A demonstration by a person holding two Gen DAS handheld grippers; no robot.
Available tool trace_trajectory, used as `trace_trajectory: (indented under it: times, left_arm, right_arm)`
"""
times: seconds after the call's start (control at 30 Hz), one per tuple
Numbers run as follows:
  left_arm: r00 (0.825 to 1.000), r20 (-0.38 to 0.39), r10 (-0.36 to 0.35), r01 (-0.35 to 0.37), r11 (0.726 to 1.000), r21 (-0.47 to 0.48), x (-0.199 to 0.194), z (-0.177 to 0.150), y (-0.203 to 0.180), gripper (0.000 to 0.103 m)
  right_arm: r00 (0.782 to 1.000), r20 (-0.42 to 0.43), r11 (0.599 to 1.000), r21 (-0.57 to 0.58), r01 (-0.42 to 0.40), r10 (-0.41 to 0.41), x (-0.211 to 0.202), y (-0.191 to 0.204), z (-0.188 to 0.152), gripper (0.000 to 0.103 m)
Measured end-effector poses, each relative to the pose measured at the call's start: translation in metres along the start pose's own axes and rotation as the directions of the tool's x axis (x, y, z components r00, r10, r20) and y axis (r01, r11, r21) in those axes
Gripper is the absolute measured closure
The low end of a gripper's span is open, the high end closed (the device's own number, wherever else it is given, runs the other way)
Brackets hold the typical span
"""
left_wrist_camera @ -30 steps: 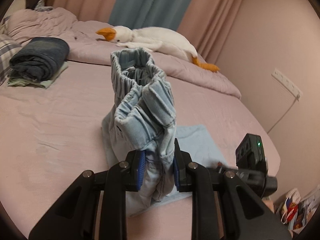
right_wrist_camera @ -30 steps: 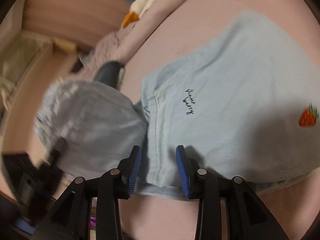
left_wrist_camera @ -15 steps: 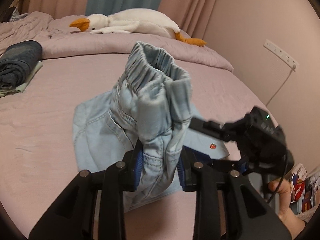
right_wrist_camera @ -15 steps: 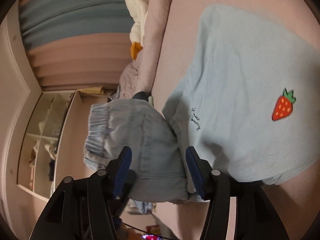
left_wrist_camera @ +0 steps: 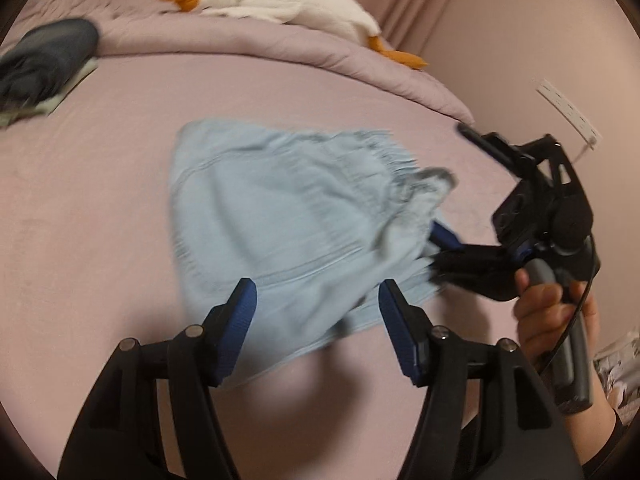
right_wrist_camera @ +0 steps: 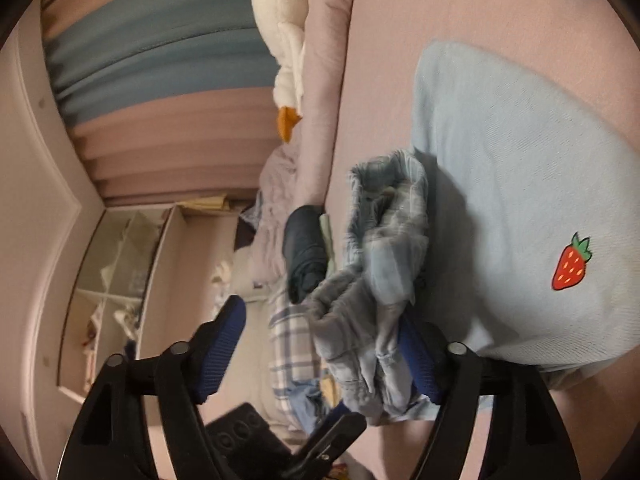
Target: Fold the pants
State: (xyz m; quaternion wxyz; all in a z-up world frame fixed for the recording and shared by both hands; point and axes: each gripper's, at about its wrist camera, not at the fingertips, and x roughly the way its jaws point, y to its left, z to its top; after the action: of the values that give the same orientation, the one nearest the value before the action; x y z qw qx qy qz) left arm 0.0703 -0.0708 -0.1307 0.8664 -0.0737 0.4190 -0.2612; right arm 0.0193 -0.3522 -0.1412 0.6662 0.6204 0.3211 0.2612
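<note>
- Light blue denim pants (left_wrist_camera: pixel 288 216) lie bunched on the pink bed (left_wrist_camera: pixel 100 208), mid-scene in the left wrist view, motion-blurred.
- Elastic waistband (left_wrist_camera: pixel 384 160) gathered along the far right edge of the pile.
- Left hand-held gripper (left_wrist_camera: pixel 318 326): blue-padded fingers spread wide, nothing between them, near hem of the pants showing in the gap; whether it touches the cloth can't be told.
- Right hand-held gripper (right_wrist_camera: pixel 320 354) also spread apart; in the right wrist view bunched denim (right_wrist_camera: pixel 376 280) drapes against its right finger (right_wrist_camera: pixel 418 360), left finger (right_wrist_camera: pixel 220 346) clear of the fabric. No clamp visible.
- In the left wrist view the right hand-held gripper (left_wrist_camera: pixel 442 246) sits at the right edge of the pants, held by a bare hand (left_wrist_camera: pixel 552 312) on a grey handle.
- Pale blue folded garment with a red strawberry patch (right_wrist_camera: pixel 570 262) lies flat on the bed, under and beside the denim, right side of the right wrist view.
- White plush goose (left_wrist_camera: pixel 280 0) with orange beak rests on the rolled pink quilt (left_wrist_camera: pixel 320 52) at the far edge of the bed.
- Dark folded clothes (left_wrist_camera: pixel 44 60) stacked far left on the bed.
- Blue and pink curtains (right_wrist_camera: pixel 160 60) plus a shelf unit (right_wrist_camera: pixel 120 280) visible behind in the right wrist view.
- White power strip (left_wrist_camera: pixel 568 110) on the wall, far right.
</note>
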Motion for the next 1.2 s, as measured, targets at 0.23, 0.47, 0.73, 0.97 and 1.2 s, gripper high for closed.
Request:
trace_trajectory:
  times: [0.23, 0.47, 0.73, 0.97, 1.2]
  left_arm:
    - [0.999, 0.017, 0.039, -0.038, 0.998, -0.045, -0.012, -0.005, 0.013, 0.04]
    - [0.998, 0.045, 0.046, -0.044, 0.998, -0.045, -0.024, -0.008, 0.013, 0.04]
    - [0.994, 0.077, 0.079, -0.076, 0.996, -0.042, -0.036, -0.01, 0.016, 0.037]
    - [0.993, 0.089, 0.072, -0.068, 0.996, -0.056, -0.04, -0.009, 0.021, 0.036]
    - [0.994, 0.079, 0.069, -0.063, 0.995, -0.075, -0.037, -0.01, 0.025, 0.036]
  right_arm:
    - [0.933, 0.007, 0.899, -0.265, 0.35, -0.361, 0.032, 0.041, -0.008, 0.036]
    - [0.821, 0.129, 0.68, -0.498, 0.538, -0.556, 0.057, 0.073, -0.024, 0.076]
    - [0.824, 0.198, 0.607, -0.59, 0.532, -0.53, 0.054, 0.097, -0.036, 0.079]
    - [0.853, 0.221, 0.637, -0.584, 0.504, -0.473, 0.033, 0.102, -0.027, 0.079]
    - [0.849, 0.267, 0.655, -0.546, 0.523, -0.455, 0.009, 0.102, -0.012, 0.079]
